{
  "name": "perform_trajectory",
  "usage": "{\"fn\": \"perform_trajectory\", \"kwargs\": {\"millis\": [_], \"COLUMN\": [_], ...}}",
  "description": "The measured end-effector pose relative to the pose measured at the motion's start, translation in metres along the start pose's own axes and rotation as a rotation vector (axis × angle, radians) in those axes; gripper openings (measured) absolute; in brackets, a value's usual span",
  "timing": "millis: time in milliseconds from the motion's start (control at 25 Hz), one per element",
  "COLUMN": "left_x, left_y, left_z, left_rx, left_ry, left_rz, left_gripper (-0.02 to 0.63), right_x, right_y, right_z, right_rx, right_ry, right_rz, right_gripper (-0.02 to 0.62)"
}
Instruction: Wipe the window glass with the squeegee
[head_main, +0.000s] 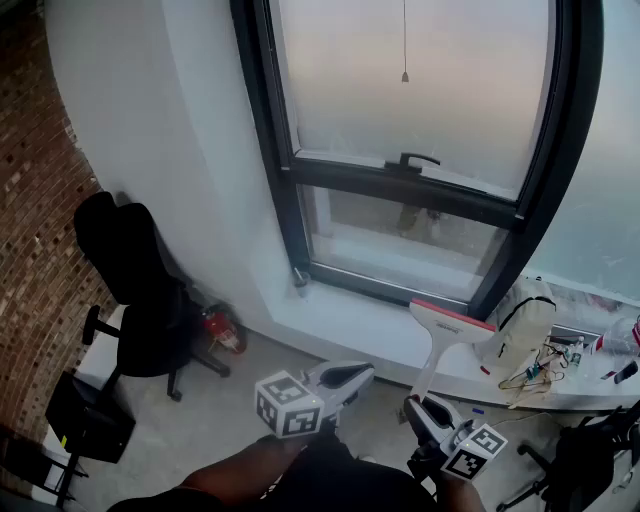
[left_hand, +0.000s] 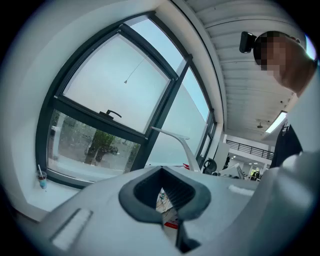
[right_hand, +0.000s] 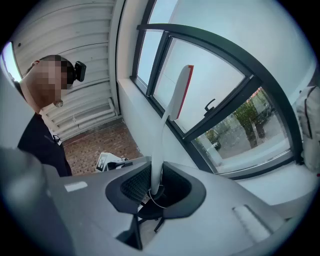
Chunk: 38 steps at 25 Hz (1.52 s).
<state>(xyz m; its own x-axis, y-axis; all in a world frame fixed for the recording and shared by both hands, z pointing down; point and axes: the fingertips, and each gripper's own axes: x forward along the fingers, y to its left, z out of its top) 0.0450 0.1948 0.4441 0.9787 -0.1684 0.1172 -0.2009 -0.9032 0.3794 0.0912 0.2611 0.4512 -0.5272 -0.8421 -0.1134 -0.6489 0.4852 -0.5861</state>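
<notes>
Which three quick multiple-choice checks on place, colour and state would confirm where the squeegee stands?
1. The squeegee is: A held off the glass, near the sill; B flat on the glass; C on the floor.
2. Its blade strip is: A blue; B red; C yellow.
3. The right gripper is: A open; B out of view; C shut on the squeegee.
Key: A, it stands clear of the glass; B, the strip shows red; C, jaws clamp the handle.
</notes>
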Motion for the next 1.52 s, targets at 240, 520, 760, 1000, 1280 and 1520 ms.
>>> {"fn": "perform_trajectory", "kwargs": {"millis": [240, 520, 760, 1000, 1280, 1520], "left_x": [0.001, 0.007, 0.011, 0.009, 0.006, 0.004], "left_y": [-0.002, -0.005, -0.006, -0.005, 0.019, 0.059], "left_z": [0.000, 0.000, -0.002, 0.001, 0.001, 0.023], "left_rx": [-0.003, -0.003, 0.005, 0.033, 0.014, 0.026], "left_ry": [0.001, 0.007, 0.013, 0.013, 0.000, -0.019], "left_rz": [0.005, -0.006, -0.005, 0.015, 0.043, 0.054], "left_gripper": [0.000, 0.000, 0.000, 0.000, 0.000, 0.000], "right_x": [-0.003, -0.007, -0.010, -0.008, 0.010, 0.055], "right_y": [0.000, -0.002, -0.002, 0.003, -0.009, -0.027], "right_z": [-0.001, 0.003, 0.000, 0.005, 0.007, 0.022], "right_rx": [0.004, 0.017, 0.073, 0.089, 0.103, 0.108], "right_ry": [0.004, 0.000, 0.004, -0.013, 0.003, -0.006], "right_rz": [0.000, -0.003, 0.039, 0.096, 0.101, 0.123], "right_gripper": [0.087, 0.089, 0.091, 0.092, 0.092, 0.092]}}
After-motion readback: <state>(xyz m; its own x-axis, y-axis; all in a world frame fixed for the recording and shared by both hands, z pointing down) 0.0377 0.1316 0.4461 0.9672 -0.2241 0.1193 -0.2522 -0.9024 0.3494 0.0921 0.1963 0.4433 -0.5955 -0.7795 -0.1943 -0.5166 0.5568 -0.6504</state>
